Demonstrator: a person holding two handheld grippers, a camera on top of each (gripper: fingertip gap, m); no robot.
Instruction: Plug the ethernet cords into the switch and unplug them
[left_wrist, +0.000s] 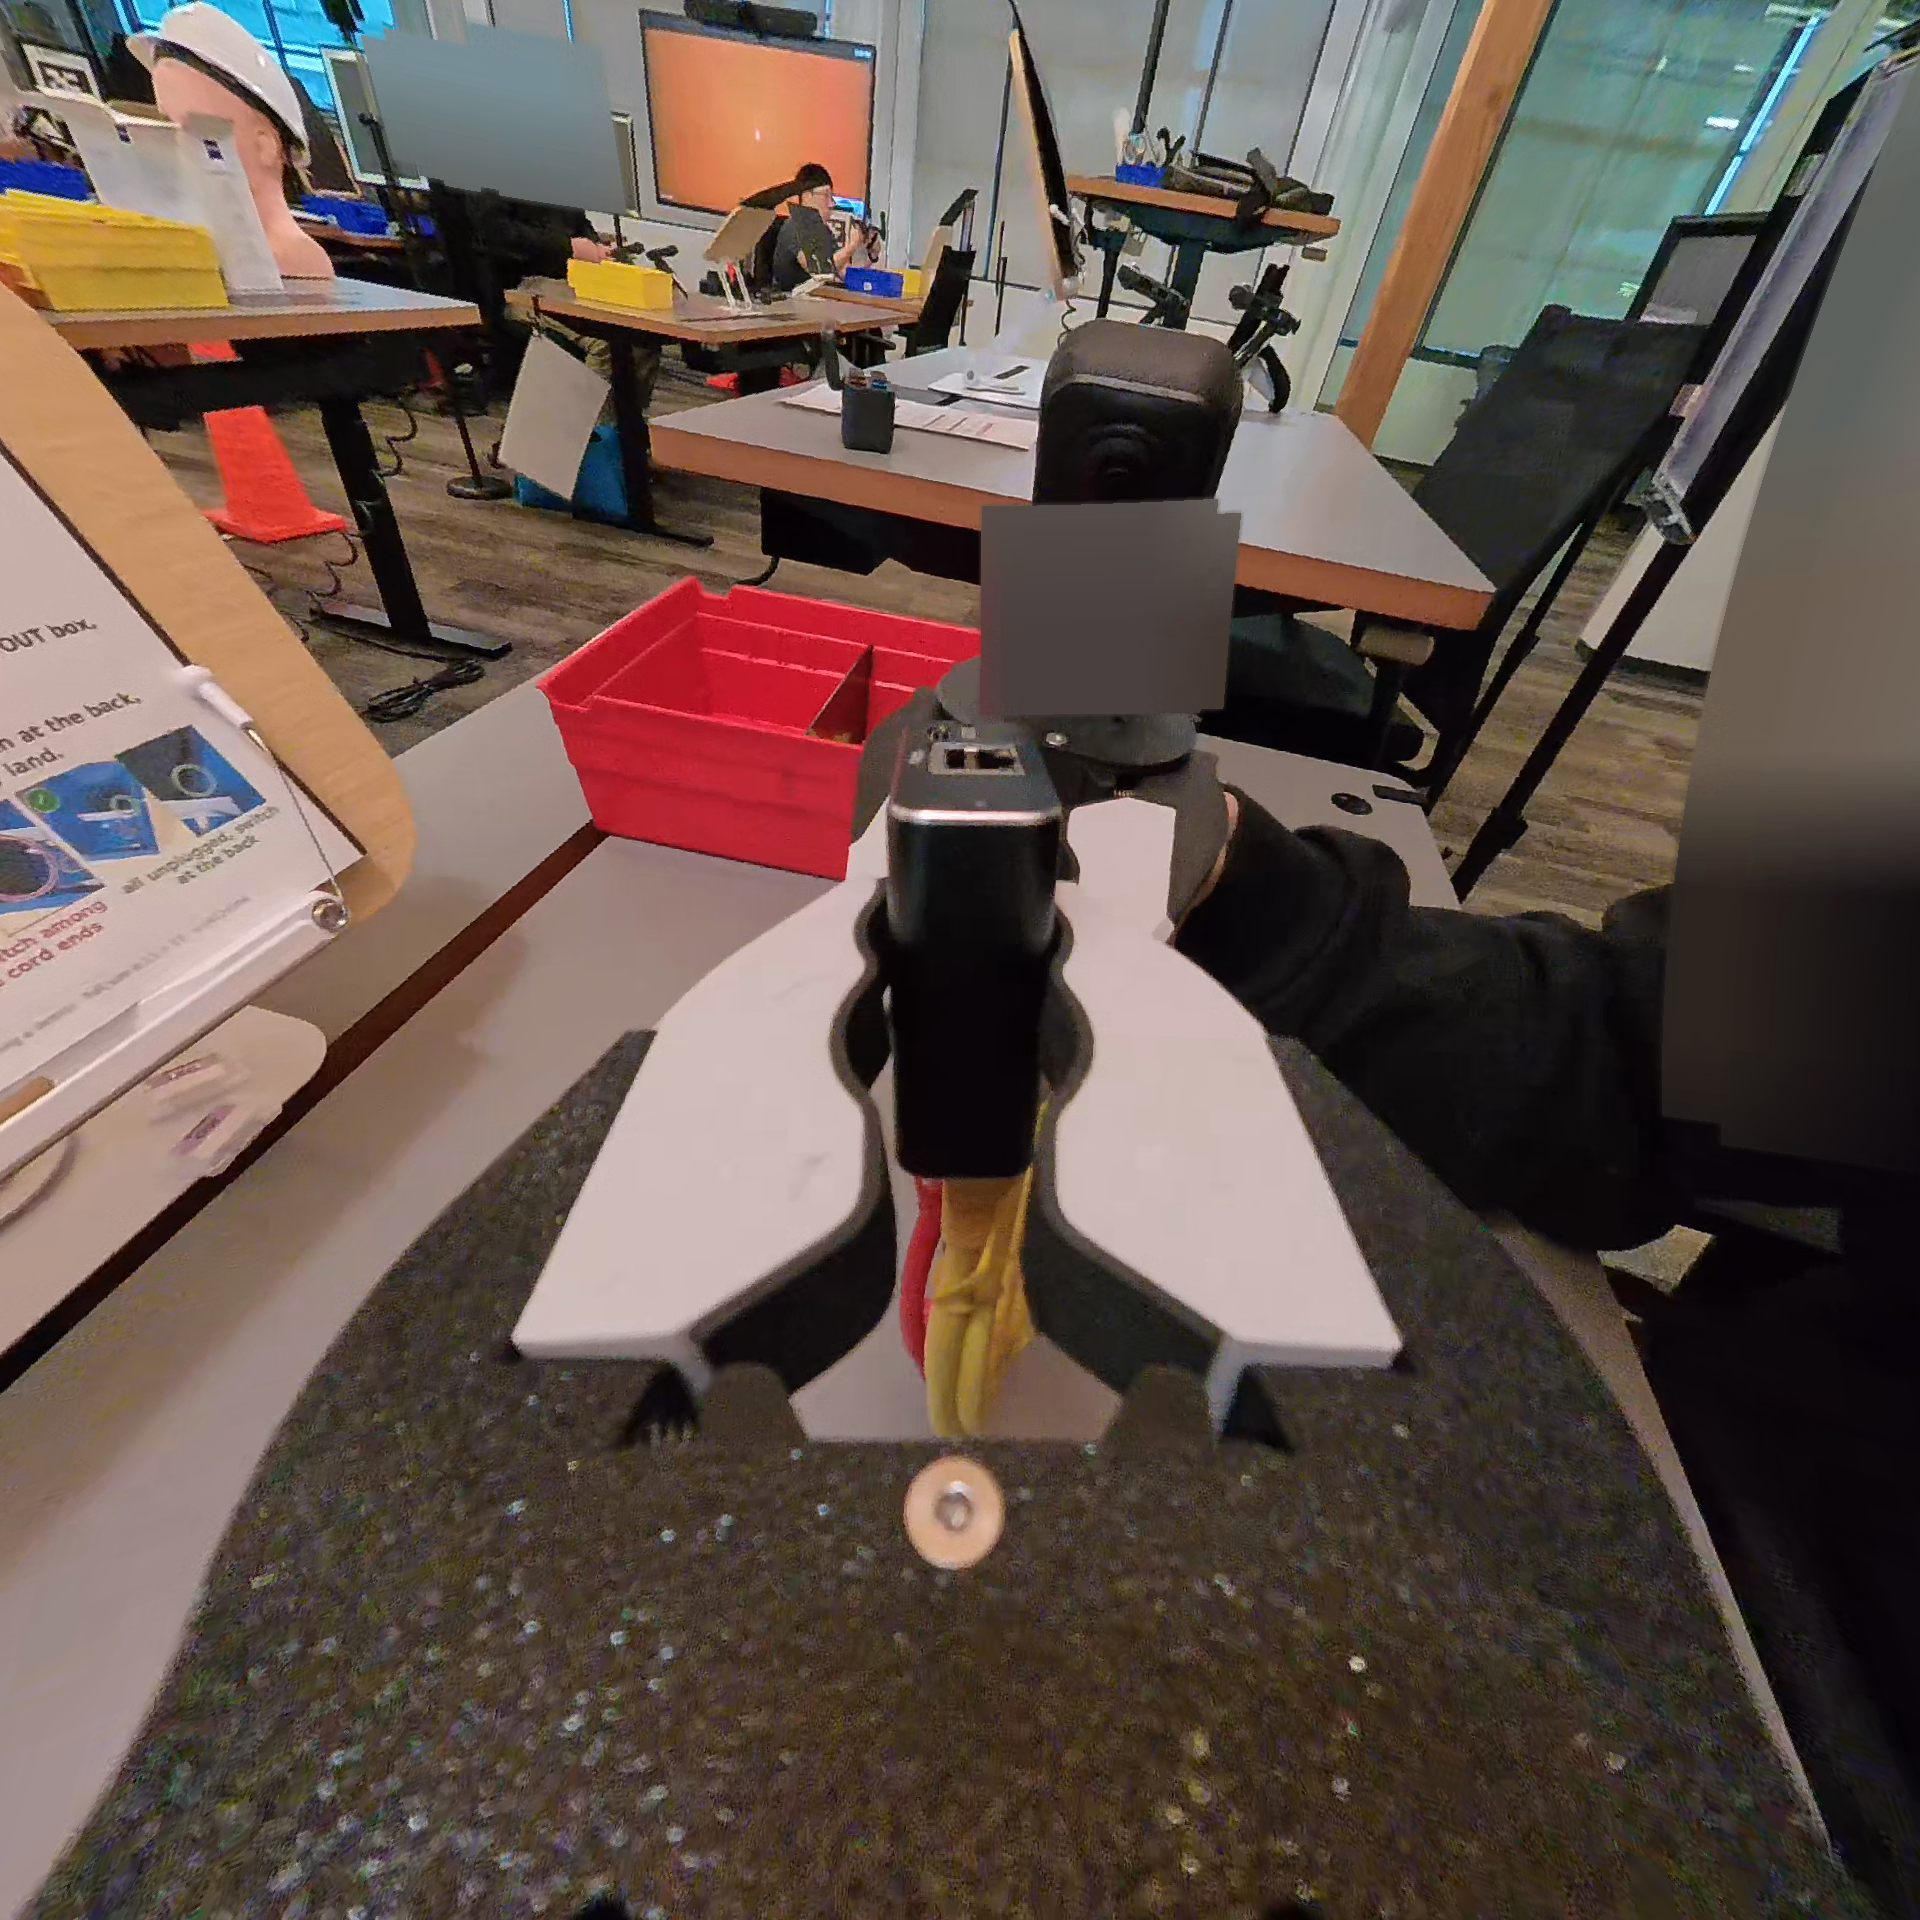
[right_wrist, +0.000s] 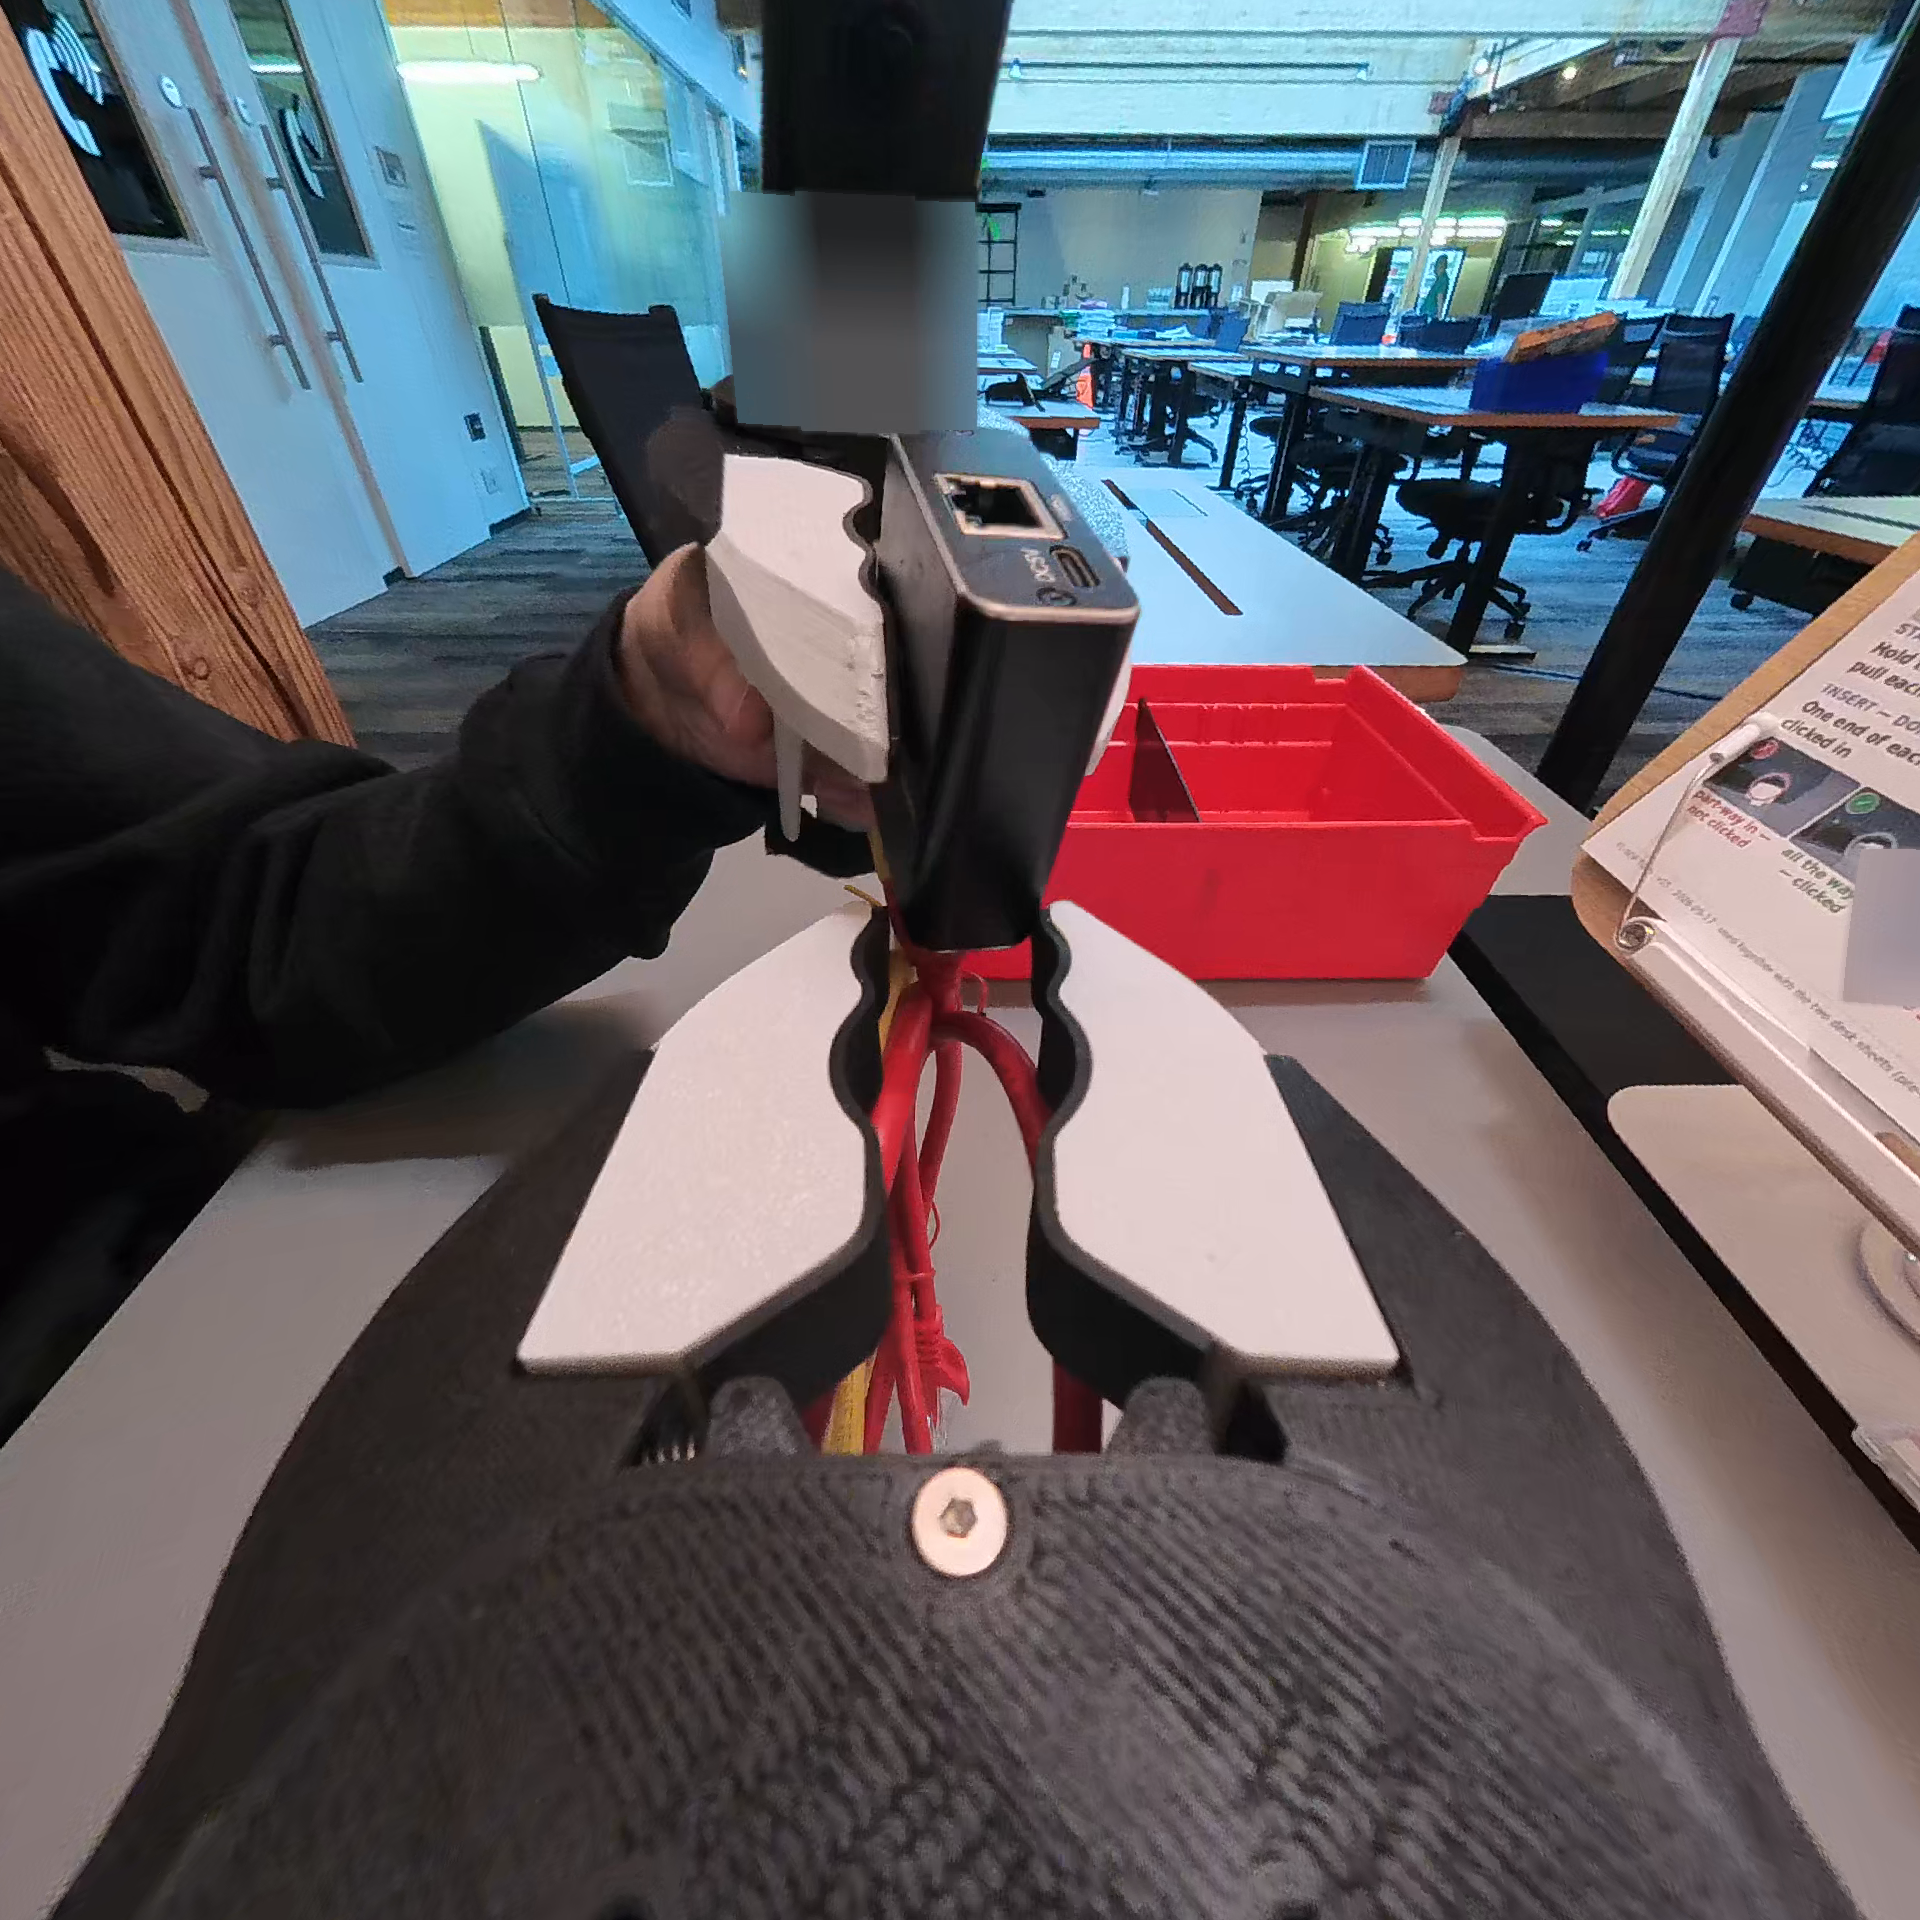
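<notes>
Above the grey desk (right_wrist: 1455, 1039), my left gripper (left_wrist: 966, 935) jaws clamp the black switch (left_wrist: 971, 997); right gripper (right_wrist: 961, 997) jaws parted. Red cords (right_wrist: 914, 1143) and yellow cords (left_wrist: 977, 1320) hang at 6 o'clock; red bin (right_wrist: 1299, 883) at 12.

- Grey bench (left_wrist: 499, 810), dark-edged seam down one side.
- Red bin (left_wrist: 717, 769) seen set on the far part of the bench; black divider inside.
- Instruction sheet stand (right_wrist: 1766, 914) noted at the bench side, on a pale base plate (right_wrist: 1756, 1174).
</notes>
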